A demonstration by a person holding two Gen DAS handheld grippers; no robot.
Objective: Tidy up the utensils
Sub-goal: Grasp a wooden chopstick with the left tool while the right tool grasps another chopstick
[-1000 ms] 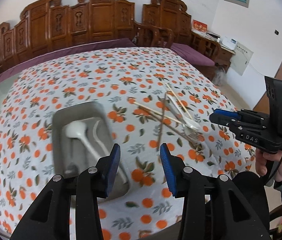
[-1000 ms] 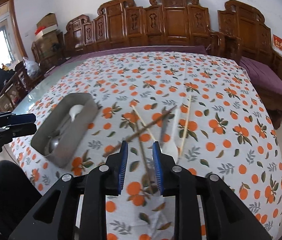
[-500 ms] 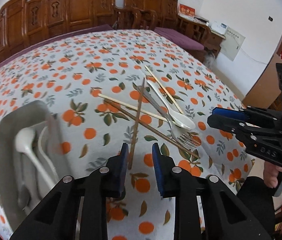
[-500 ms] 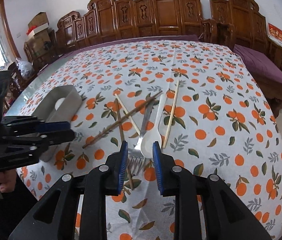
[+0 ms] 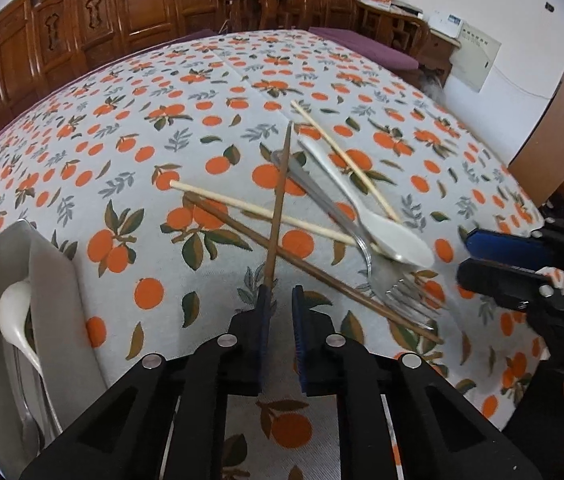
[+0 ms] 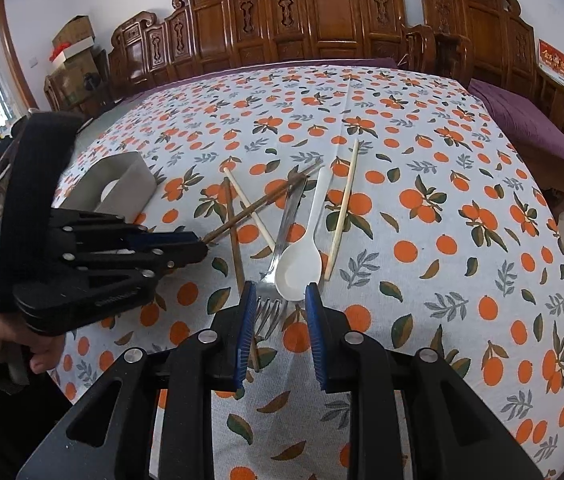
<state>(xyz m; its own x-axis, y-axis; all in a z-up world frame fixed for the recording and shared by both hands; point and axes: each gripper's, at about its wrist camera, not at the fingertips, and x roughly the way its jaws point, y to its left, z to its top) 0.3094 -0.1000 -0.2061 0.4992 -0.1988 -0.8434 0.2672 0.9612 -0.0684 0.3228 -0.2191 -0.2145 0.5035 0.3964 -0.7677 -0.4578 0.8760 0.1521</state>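
Observation:
A pile of utensils lies on the orange-print tablecloth: a white spoon (image 6: pixel 298 269), a metal fork (image 6: pixel 277 256), two dark chopsticks and two pale chopsticks (image 6: pixel 344 206). My left gripper (image 5: pixel 279 300) is open only a narrow gap, and the near end of a dark chopstick (image 5: pixel 277 208) sits against its left finger. It also shows in the right wrist view (image 6: pixel 201 246) at that chopstick's end. My right gripper (image 6: pixel 277 300) is open over the fork's tines, just short of the spoon bowl. It also shows in the left wrist view (image 5: pixel 464 256).
A metal tray (image 5: pixel 47 292) with a white spoon (image 5: pixel 15 312) and metal utensils lies at the table's left; it also shows in the right wrist view (image 6: pixel 129 184). Carved wooden chairs (image 6: pixel 322 20) line the far side. The near table edge is right under both grippers.
My left gripper swung from over the tray to the pile and narrowed beside a dark chopstick's end. My right gripper came closer to the fork and spoon and opened wider.

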